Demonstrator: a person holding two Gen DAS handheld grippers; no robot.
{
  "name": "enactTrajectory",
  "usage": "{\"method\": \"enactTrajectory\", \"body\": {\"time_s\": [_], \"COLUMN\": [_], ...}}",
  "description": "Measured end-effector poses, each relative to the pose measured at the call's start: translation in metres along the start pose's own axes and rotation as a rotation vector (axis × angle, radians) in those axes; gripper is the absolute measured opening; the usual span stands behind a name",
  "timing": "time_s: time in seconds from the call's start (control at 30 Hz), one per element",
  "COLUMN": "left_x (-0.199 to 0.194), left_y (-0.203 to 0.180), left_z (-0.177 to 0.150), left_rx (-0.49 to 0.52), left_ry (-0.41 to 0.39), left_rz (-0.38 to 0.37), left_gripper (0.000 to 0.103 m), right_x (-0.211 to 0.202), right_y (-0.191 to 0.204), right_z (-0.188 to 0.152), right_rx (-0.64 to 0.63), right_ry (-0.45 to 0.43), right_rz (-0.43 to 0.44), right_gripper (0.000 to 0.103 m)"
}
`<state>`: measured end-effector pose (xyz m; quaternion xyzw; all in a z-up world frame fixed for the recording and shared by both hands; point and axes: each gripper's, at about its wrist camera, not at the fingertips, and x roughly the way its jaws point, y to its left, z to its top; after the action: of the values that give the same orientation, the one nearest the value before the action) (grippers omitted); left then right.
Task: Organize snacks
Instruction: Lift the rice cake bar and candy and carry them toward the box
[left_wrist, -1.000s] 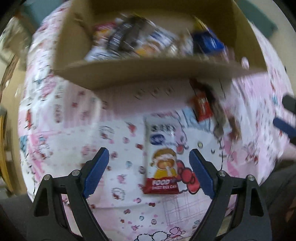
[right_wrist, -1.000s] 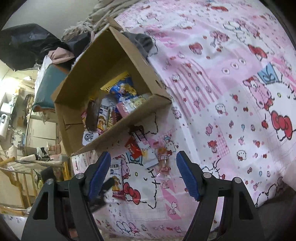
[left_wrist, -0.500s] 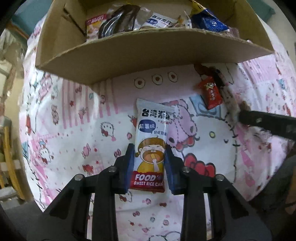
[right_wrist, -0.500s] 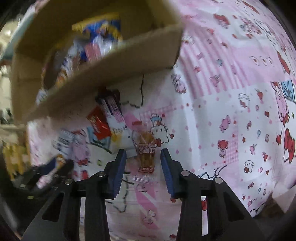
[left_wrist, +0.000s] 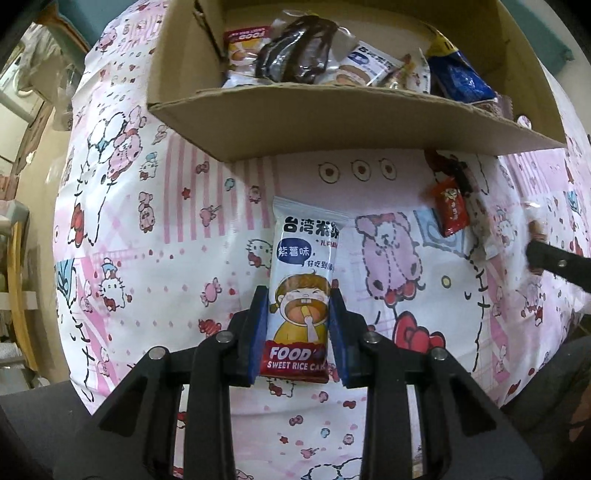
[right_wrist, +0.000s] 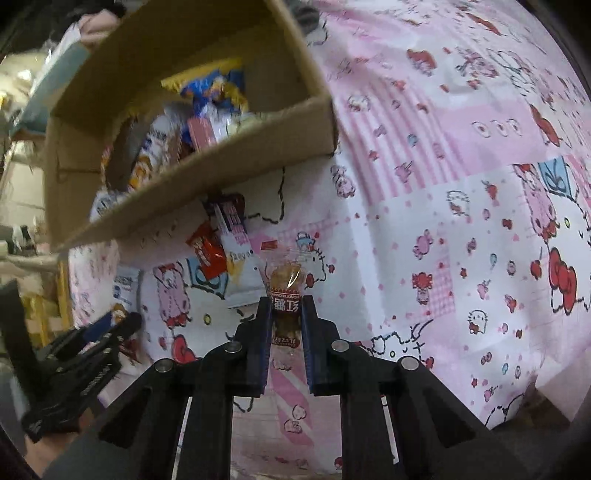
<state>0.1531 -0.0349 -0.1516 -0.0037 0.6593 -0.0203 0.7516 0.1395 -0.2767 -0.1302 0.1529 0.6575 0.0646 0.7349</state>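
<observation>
The left gripper (left_wrist: 297, 325) pointed down at a pink cartoon-print cloth (left_wrist: 155, 236), its blue pads pressed against both long edges of a white sweet rice cake packet (left_wrist: 304, 280) that lay flat on the cloth. Beyond the packet stood an open cardboard box (left_wrist: 343, 122) holding assorted wrapped snacks. A small red packet (left_wrist: 451, 211) lay near the box's right corner, and a black gripper finger (left_wrist: 557, 264) reached in from the right edge.

A pink cartoon-print bedsheet (left_wrist: 177, 229) carries a cardboard box (left_wrist: 332, 125) of snacks. Just in front of the box lie a rice cake pack (left_wrist: 303, 280), a red packet (left_wrist: 451, 212) partly on a white pack (right_wrist: 240, 273), and a clear-wrapped brown candy (right_wrist: 286, 295) beside them, all flat on the sheet
</observation>
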Motion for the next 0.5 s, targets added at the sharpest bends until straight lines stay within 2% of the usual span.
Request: {"method": "enactTrajectory", "body": {"time_s": [0.23, 0.5], "left_x": [-0.003, -0.010], "left_y": [0.005, 0.010], "left_z": [-0.003, -0.009], "left_rx": [-0.020, -0.029], "left_ry": [-0.021, -0.040], "left_rz": [0.006, 0.024], "left_gripper": [0.027, 0.027], "right_x": [-0.038, -0.042], "right_y": [0.004, 0.010], "right_z": [0.008, 0.005], "right_rx": [-0.030, -0.060], "right_ry": [-0.102, -0.098], "right_rz": [0.130, 0.156], "right_gripper": [0.016, 0.016]}}
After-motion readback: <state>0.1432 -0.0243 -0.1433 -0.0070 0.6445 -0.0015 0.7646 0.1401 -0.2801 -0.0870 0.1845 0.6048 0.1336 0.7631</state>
